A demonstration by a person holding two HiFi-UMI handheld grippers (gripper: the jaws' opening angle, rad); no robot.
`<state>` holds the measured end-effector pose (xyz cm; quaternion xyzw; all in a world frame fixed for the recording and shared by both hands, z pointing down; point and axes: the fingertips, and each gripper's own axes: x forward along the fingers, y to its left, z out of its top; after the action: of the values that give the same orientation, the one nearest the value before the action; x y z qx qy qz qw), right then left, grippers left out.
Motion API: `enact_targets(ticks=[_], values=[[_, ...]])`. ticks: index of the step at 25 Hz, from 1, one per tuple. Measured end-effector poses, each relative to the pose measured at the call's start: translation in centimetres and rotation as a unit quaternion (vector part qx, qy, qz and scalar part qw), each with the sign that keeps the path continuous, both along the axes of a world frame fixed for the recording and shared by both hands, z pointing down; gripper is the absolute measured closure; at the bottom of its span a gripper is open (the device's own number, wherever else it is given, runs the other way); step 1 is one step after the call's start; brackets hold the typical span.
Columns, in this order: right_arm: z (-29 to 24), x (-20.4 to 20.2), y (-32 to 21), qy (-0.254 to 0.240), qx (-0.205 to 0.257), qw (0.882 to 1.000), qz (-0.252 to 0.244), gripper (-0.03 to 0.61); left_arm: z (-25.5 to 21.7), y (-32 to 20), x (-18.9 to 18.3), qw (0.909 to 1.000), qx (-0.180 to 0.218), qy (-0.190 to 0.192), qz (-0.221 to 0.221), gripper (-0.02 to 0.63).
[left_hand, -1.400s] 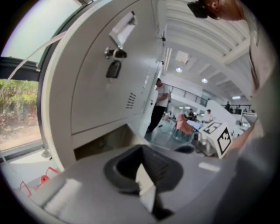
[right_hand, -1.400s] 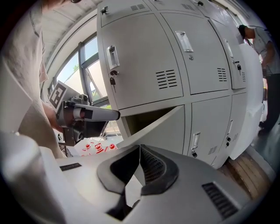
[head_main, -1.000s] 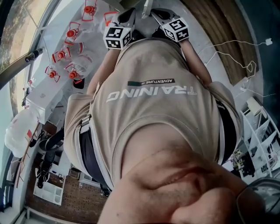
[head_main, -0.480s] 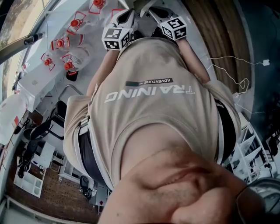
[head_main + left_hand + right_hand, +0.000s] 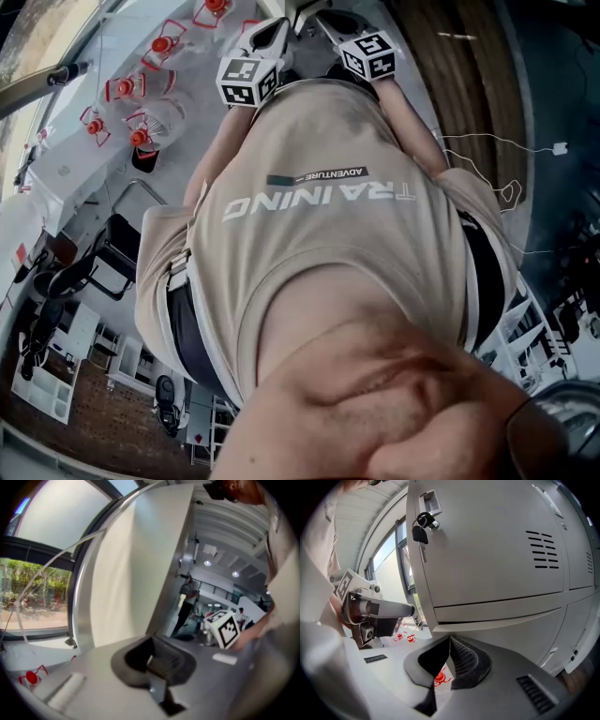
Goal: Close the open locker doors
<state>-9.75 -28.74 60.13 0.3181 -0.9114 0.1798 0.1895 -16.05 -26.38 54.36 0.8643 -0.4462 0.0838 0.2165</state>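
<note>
A grey locker door (image 5: 487, 550) fills the right gripper view, with vent slots (image 5: 543, 550) and a bunch of keys (image 5: 423, 529) hanging from its lock. It stands just beyond my right gripper (image 5: 450, 641), whose jaws meet at the tips with nothing between them. In the left gripper view, a pale locker panel (image 5: 140, 564) rises ahead of my left gripper (image 5: 152, 658), which is also shut and empty. In the head view, both grippers are held side by side beyond the person's chest, the left gripper (image 5: 272, 33) and the right gripper (image 5: 323, 21). The lockers are hidden there.
Several red-capped objects (image 5: 141, 94) lie on a white surface at the left. A black chair (image 5: 112, 248) stands lower left, and a white cable (image 5: 487, 150) trails over the wooden floor at the right. A large window (image 5: 47, 588) lies left of the lockers.
The head view has swung, so the room slides across the frame. Both grippers keep their place in front of the chest, shifted slightly upward.
</note>
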Motion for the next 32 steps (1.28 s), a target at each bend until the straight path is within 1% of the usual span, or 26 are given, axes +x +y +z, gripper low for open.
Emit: enact_targets(ticks=[4, 7, 10, 14, 20, 22, 24, 28, 32], values=[[-0.2, -0.8, -0.9, 0.010, 0.007, 1.000, 0.001, 0.563, -0.1, 0.0, -0.4, 1.0000, 0.000, 0.007, 0.000, 0.615], [-0.1, -0.9, -1.2, 0.016, 0.007, 1.000, 0.004, 0.563, -0.3, 0.2, -0.1, 0.9999, 0.007, 0.008, 0.008, 0.615], [0.0, -1.2, -1.7, 0.011, 0.005, 1.000, 0.012, 0.563, -0.5, 0.3, 0.0, 0.9998, 0.012, 0.009, 0.014, 0.615], [0.0, -1.5, -2.1, 0.005, -0.001, 1.000, 0.023, 0.563, -0.2, 0.3, 0.1, 0.9998, 0.006, 0.014, 0.015, 0.615], [0.2, -0.9, -1.5, 0.016, -0.008, 0.999, 0.028, 0.563, 0.1, 0.6, 0.2, 0.9996, -0.007, 0.024, 0.009, 0.615], [0.2, -0.4, -1.4, 0.018, -0.006, 0.999, 0.031, 0.563, 0.3, 0.6, 0.6, 0.9997, -0.004, 0.020, 0.016, 0.615], [0.2, 0.4, -1.2, 0.017, -0.003, 0.999, 0.037, 0.563, 0.7, 0.3, 1.1, 0.9998, -0.003, 0.006, 0.020, 0.615], [0.1, 3.0, -0.1, 0.006, -0.005, 0.999, 0.046, 0.563, 0.3, 0.3, 2.6, 0.9999, -0.001, -0.006, 0.016, 0.615], [-0.4, 5.6, 1.1, 0.001, -0.006, 0.999, 0.038, 0.563, 0.5, 0.8, 4.5, 0.9995, -0.004, -0.026, 0.019, 0.615]])
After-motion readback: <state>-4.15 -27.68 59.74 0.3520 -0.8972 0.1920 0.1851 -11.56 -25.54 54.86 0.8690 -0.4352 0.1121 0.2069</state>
